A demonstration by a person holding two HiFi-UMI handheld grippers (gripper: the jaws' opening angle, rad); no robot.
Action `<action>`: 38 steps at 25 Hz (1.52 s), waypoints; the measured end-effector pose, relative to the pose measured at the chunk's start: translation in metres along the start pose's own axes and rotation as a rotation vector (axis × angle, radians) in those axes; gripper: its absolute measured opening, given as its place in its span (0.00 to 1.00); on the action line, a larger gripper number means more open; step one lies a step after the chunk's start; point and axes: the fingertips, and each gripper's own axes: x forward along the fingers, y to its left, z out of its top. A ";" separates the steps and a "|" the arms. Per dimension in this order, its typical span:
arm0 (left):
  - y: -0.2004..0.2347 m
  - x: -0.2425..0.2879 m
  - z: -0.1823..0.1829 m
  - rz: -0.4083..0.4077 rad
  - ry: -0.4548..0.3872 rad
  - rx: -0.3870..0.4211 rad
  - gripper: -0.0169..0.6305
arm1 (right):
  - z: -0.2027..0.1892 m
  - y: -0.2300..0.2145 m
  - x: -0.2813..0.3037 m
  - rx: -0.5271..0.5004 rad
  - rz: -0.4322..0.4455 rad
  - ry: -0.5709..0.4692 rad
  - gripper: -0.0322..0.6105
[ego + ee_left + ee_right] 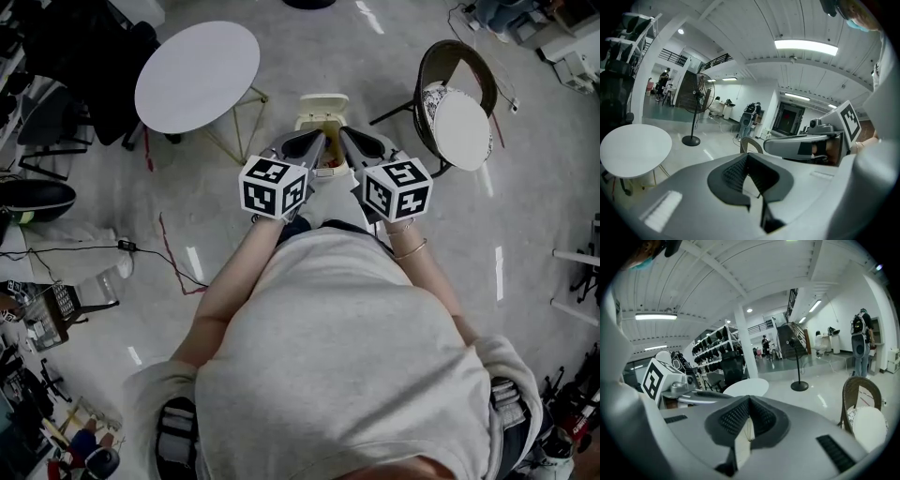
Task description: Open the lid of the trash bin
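**A:** Two cubes (274, 186) with black-and-white square markers ride your grippers. How do the jaws stand?

**B:** Your left gripper (747, 155) and right gripper (749, 399) each have jaws pressed together, nothing between. Just beyond their tips stands the cream rectangular trash bin (322, 105), something reddish-brown (328, 168) at its near edge. Farther left is a round white table (197, 75).

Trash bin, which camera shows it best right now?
The head view. It looks straight down on the cream trash bin, partly covered by the left gripper and right gripper. The two gripper views look out across the room over their own jaws and show no recognisable part of it.
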 end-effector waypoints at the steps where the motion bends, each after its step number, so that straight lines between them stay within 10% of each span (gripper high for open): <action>1: 0.000 0.000 -0.003 0.009 0.010 0.006 0.03 | -0.003 -0.001 -0.001 0.001 -0.009 0.003 0.06; 38: 0.006 -0.017 -0.031 0.040 0.044 -0.043 0.03 | -0.046 0.018 -0.004 -0.010 0.003 0.093 0.06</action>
